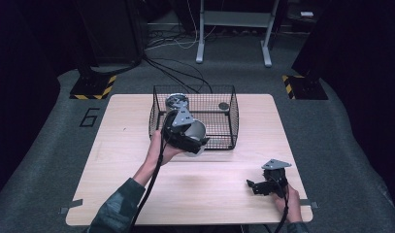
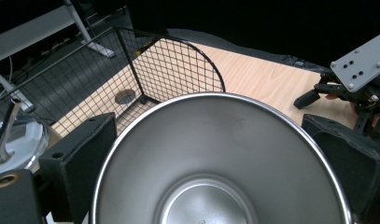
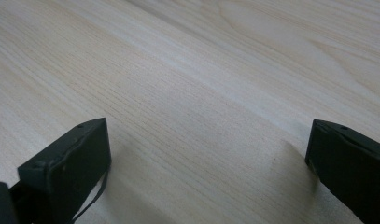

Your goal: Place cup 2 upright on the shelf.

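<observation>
Hovering at the basket's [image 1: 194,116] near wall, a steel bowl [image 2: 220,158] is clamped in the left tongs [image 1: 188,133]; its placement inside remains. The right tongs [image 1: 263,186] are held apart over the worktop [image 1: 137,160].

A pale wooden desk [image 1: 137,194] with rounded corners stands on grey carpet [image 1: 44,160], where a dark figure six [image 1: 90,117] is marked just off the desk's far left corner. Yellow-and-black striped floor plates [image 1: 93,87] lie beyond both far corners. Black cables [image 1: 175,73] run over the carpet toward the desk's far edge. Farther back stands a grey metal frame [image 1: 234,29] on two legs, with a small pale object [image 1: 306,14] on the floor to its right.
</observation>
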A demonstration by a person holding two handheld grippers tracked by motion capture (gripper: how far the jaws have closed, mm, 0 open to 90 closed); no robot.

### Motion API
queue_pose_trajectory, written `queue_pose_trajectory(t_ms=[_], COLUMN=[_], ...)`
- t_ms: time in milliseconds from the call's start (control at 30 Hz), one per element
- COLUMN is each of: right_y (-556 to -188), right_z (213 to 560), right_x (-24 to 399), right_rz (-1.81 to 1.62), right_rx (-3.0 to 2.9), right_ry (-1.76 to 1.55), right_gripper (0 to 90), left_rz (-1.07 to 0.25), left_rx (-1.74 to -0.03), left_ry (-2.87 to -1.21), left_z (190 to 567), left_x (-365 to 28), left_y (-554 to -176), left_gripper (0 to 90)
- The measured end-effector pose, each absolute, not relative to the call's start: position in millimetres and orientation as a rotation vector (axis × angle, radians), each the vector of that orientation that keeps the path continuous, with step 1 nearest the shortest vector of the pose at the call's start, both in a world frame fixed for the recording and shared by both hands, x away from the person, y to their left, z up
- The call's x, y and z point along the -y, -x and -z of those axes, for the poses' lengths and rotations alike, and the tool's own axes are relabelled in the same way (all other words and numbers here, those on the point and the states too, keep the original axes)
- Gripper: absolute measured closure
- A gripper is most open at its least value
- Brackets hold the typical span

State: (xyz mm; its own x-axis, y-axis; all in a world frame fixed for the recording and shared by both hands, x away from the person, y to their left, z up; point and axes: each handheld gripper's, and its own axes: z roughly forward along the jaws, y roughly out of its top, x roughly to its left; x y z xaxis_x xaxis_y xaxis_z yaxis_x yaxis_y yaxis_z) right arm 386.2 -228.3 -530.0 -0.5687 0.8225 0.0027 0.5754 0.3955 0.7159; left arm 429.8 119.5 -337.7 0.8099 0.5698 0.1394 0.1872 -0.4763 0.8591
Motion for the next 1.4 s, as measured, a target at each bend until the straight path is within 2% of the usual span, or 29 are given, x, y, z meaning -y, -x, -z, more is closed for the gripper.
queue_pose_trajectory(t_ms=[633, 1400], right_y=[-386.4, -386.1], right_z=[530.0, 530.0], right_x=[228.5, 227.9], right_rz=[-0.975, -0.977], right_rx=[-2.307, -2.300], right_ry=[-1.205, -1.219], right_gripper=[0.0, 0.0], left_rz=[-0.536, -0.550], left_rx=[-0.582, -0.629], left_ry=[-2.043, -2.049], left_z=[325.0, 331.4], left_x=[-97.7, -69.1], left_y=[-459.3, -493.1], left_gripper=[6.3, 6.3])
